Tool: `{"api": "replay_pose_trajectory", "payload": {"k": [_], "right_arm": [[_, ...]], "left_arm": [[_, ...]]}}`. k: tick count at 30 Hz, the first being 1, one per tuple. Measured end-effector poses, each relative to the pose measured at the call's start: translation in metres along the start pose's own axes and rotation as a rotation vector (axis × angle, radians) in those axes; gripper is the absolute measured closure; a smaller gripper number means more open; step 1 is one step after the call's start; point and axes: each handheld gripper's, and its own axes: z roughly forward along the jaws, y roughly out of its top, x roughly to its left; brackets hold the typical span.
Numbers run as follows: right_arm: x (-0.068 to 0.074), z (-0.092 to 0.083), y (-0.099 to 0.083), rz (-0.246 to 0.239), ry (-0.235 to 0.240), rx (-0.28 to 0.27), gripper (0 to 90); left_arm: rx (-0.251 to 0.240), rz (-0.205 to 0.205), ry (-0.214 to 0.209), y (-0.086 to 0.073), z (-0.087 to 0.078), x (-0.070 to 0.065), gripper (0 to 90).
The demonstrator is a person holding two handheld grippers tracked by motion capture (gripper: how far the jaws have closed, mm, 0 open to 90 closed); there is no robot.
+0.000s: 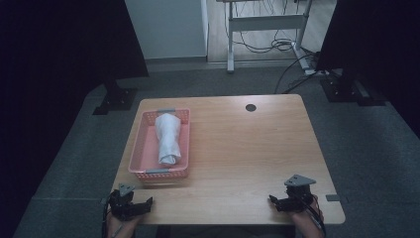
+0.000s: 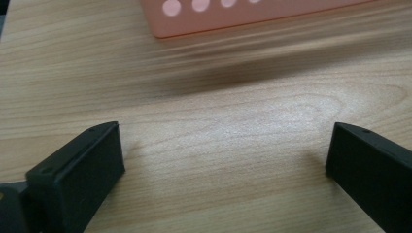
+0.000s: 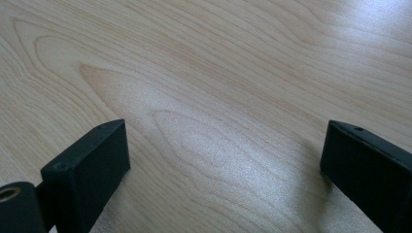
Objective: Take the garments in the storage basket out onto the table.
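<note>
Left gripper [image 1: 130, 203] low at table [image 1: 237, 148] edge, jaws wide, right gripper [image 1: 292, 198] likewise, basket [image 1: 148, 148] ahead

A lab or office room set up for recording.

Beyond the grippers, past the wooden table [image 1: 247, 148], grey carpet [image 1: 208, 82] runs to a white wall, black screens on stands [image 1: 116, 96] flank both sides, and loose cables [image 1: 267, 44] trail under a metal desk frame [image 1: 262, 22].

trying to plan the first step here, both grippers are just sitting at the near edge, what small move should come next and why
Probably ease the left gripper forward toward the pink basket. Its jaws stand wide open with only bare wooden table between them, and the basket's near wall lies just ahead in the left gripper view. The rolled white cloth lies inside, untouched. The right gripper, also open, is farther off.
</note>
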Motion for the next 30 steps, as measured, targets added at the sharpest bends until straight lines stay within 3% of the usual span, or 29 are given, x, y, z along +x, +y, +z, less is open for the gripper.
{"api": "replay_pose_trajectory", "payload": {"k": [13,24,30], "right_arm": [[-0.0001,-0.0001,0.0000,0.000,0.000,0.001,3.6],[-0.0001,0.0000,0.0000,0.000,0.000,0.001,3.6],[-0.0001,0.0000,0.0000,0.000,0.000,0.001,3.6]], "left_arm": [[0.002,-0.003,0.003,0.0006,0.0000,0.0004,1.1],[0.020,-0.020,0.042,0.0044,-0.0015,-0.0010,3.8],[0.008,-0.029,0.036,0.0070,-0.0051,-0.0014,4.0]]}}
